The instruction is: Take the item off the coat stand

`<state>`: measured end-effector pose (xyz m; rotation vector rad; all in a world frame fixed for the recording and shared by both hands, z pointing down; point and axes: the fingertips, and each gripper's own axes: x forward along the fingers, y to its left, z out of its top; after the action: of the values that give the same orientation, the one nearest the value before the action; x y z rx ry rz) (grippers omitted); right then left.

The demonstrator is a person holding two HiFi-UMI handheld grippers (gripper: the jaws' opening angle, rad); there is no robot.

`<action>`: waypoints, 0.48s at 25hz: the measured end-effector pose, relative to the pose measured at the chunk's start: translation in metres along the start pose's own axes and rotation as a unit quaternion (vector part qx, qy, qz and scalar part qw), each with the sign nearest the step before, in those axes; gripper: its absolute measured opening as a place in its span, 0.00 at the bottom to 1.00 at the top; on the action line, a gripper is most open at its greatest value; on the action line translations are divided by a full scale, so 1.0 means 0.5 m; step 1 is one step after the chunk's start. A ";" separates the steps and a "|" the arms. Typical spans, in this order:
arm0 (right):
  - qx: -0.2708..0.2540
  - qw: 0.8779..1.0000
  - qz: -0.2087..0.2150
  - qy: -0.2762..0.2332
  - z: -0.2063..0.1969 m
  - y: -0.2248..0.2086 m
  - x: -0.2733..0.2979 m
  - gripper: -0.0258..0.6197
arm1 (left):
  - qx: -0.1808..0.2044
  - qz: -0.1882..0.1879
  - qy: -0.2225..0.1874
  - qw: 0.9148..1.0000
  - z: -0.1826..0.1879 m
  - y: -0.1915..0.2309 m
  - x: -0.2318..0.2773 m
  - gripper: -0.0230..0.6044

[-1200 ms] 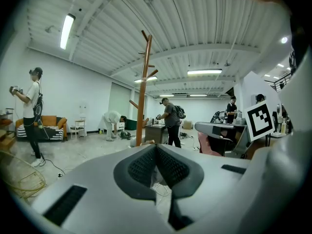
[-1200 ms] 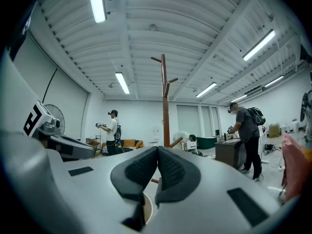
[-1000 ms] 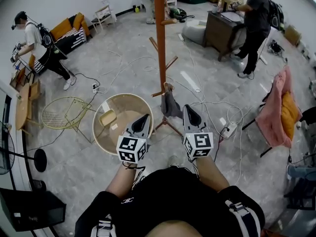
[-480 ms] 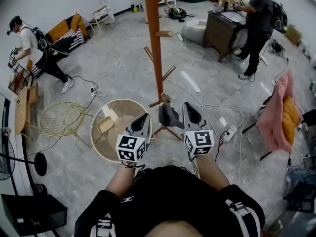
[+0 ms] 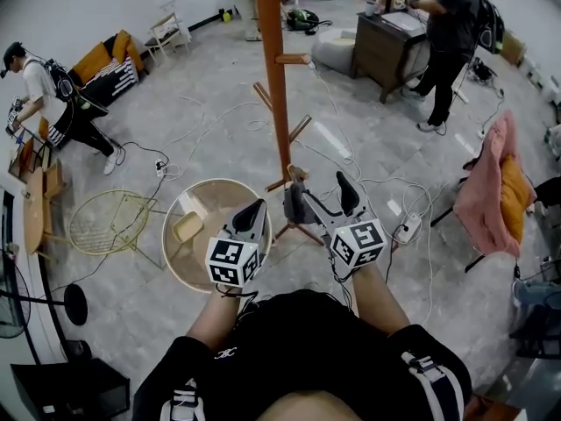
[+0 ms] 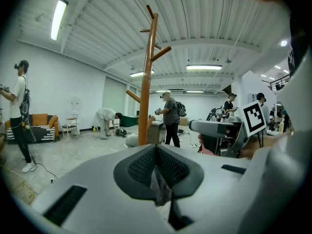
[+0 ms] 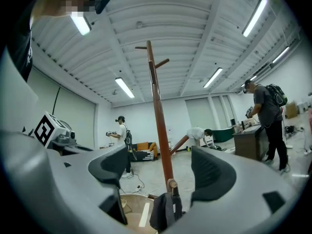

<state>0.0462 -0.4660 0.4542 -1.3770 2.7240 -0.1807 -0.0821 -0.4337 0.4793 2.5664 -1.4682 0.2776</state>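
A brown wooden coat stand [image 5: 274, 86] rises in front of me, also in the left gripper view [image 6: 145, 91] and the right gripper view [image 7: 158, 116]. A dark grey cloth item [image 5: 294, 203] hangs from its lowest peg [image 7: 171, 183], drooping below it [image 7: 165, 212]. My right gripper [image 5: 323, 196] is level with the item. Its jaws [image 7: 161, 169] have just been opening and stand apart on either side of the cloth, pads off it. My left gripper [image 5: 253, 211] is a little left of the stand, jaws shut [image 6: 157, 165], nothing clearly held.
A round wooden table [image 5: 180, 257] stands by the stand's foot, a yellow wire chair [image 5: 110, 213] left of it. Cables and a power strip [image 5: 408, 229] lie on the floor. A chair draped in pink cloth [image 5: 491, 191] is right. People work at far left [image 5: 53, 103] and at a desk [image 5: 381, 46].
The right gripper was shut on the grey item and its jaws have now parted; its marker cube has tilted. The item still hangs at the peg. The left gripper stays shut.
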 end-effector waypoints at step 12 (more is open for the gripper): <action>-0.023 0.985 0.033 0.169 -0.183 -0.021 0.097 0.85 | -0.011 0.020 0.008 1.000 -0.006 0.070 -0.027 0.06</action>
<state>0.0142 -0.5053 0.5450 -1.3771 3.0589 -0.3829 -0.1193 -0.4390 0.4809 2.5148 -1.5093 0.2862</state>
